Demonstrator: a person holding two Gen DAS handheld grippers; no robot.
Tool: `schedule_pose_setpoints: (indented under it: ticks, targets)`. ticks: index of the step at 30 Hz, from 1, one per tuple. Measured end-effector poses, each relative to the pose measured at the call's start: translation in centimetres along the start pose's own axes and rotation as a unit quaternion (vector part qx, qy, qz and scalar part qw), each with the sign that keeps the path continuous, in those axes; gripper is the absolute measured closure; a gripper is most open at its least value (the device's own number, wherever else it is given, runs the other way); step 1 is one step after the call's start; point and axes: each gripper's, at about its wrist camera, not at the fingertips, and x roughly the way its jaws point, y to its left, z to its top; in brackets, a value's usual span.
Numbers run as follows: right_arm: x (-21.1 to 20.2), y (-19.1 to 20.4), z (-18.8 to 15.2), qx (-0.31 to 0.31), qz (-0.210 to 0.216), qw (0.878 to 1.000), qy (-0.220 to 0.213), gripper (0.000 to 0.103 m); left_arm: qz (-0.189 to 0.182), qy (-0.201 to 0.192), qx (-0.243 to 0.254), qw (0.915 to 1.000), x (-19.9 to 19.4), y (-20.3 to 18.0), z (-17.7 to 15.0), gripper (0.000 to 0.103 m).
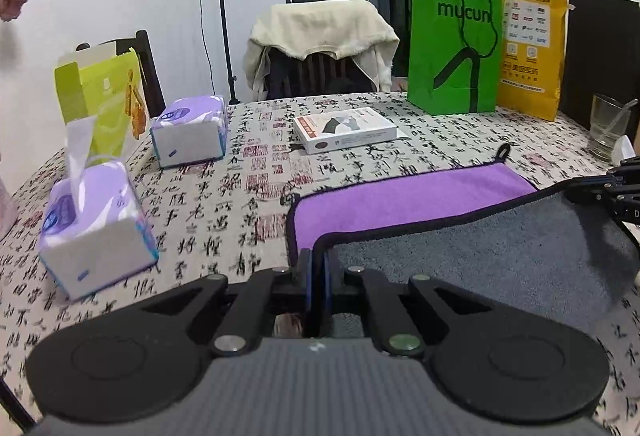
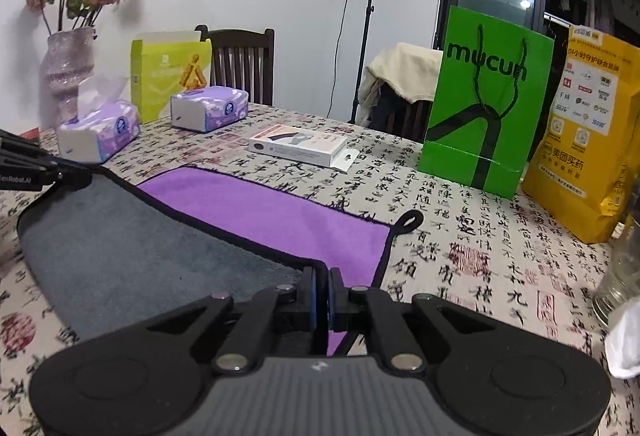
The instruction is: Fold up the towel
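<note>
Gripper housings fill the lower part of both wrist views; beyond them the table, covered by a cloth printed with calligraphy, carries everything else. On it the towel is laid with its long axis running left to right between the two grippers. Its purple face is exposed on the far half, flat on the cloth; the grey face of the near half is turned upward and raised. A black binding runs along the lifted edge, and a hanging loop marks the far right corner.

Each near corner is held. The left gripper is closed on the towel's near left corner, with the binding pinched between its narrow blue-lined fingers. The right gripper is likewise closed on the near right corner. In each wrist view the opposite gripper is seen at the frame edge, at the other end of the lifted edge.

The far purple edge lies directly ahead of both sets of fingers, and both hands are judged about equally distant from it. The coming move is therefore judged to be a parallel forward carry of the grey flap until the near edge meets the far edge.

A white box lies just beyond the far edge, apart from the towel.
</note>
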Motion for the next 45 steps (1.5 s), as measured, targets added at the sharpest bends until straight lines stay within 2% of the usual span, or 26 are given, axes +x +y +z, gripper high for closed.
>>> schedule_pose_setpoints:
  ticks: [19,26,28,29,30,31,32,34,36,39,40,45]
  targets:
    - [8.2,-4.5,4.2,0.023,0.010,0.999,0.021,0.097,-0.004,0.028,-0.017,0.9994,8.4,2.2,5.3,0.097]
    - [11.7,-5.9,4.9,0.033,0.002,0.999,0.041,0.096,-0.003,0.058,-0.015,0.9982,12.5,2.4,6.0,0.096]
    - [12.4,-6.1,4.8,0.034,-0.007,0.998,0.046,0.093,-0.003,0.069,-0.021,0.9974,13.4,2.7,6.0,0.089]
    - [12.6,-6.3,4.8,0.039,-0.010,0.998,0.046,0.085,-0.001,0.073,-0.032,0.9968,13.7,3.1,5.9,0.068]
    - [12.8,-6.6,4.7,0.049,-0.014,0.998,0.047,0.079,0.000,0.073,-0.044,0.9963,13.8,3.6,5.8,0.038]
    - [12.8,-6.9,4.5,0.062,-0.017,0.997,0.049,0.062,0.000,0.073,-0.054,0.9958,13.9,4.1,5.7,0.028]
    - [12.8,-7.4,4.4,0.076,-0.020,0.996,0.047,0.044,0.002,0.072,-0.064,0.9954,13.9,4.7,5.6,0.023]
    - [12.7,-8.0,4.0,0.101,-0.028,0.993,0.045,0.030,0.002,0.076,-0.073,0.9944,14.2,5.4,5.4,0.022]
    - [12.7,-8.5,3.8,0.115,-0.029,0.992,0.043,0.030,-0.002,0.083,-0.083,0.9931,14.5,6.0,5.2,0.013]
    - [12.8,-8.8,3.9,0.125,-0.026,0.991,0.044,0.024,-0.001,0.083,-0.079,0.9934,14.3,6.2,4.9,0.007]
    - [12.7,-8.8,3.9,0.125,-0.026,0.991,0.045,0.020,0.001,0.082,-0.079,0.9935,14.3,6.1,4.8,0.006]
    - [12.2,-7.9,3.9,0.116,-0.028,0.992,0.047,0.018,0.006,0.081,-0.085,0.9931,13.4,6.1,4.2,0.004]
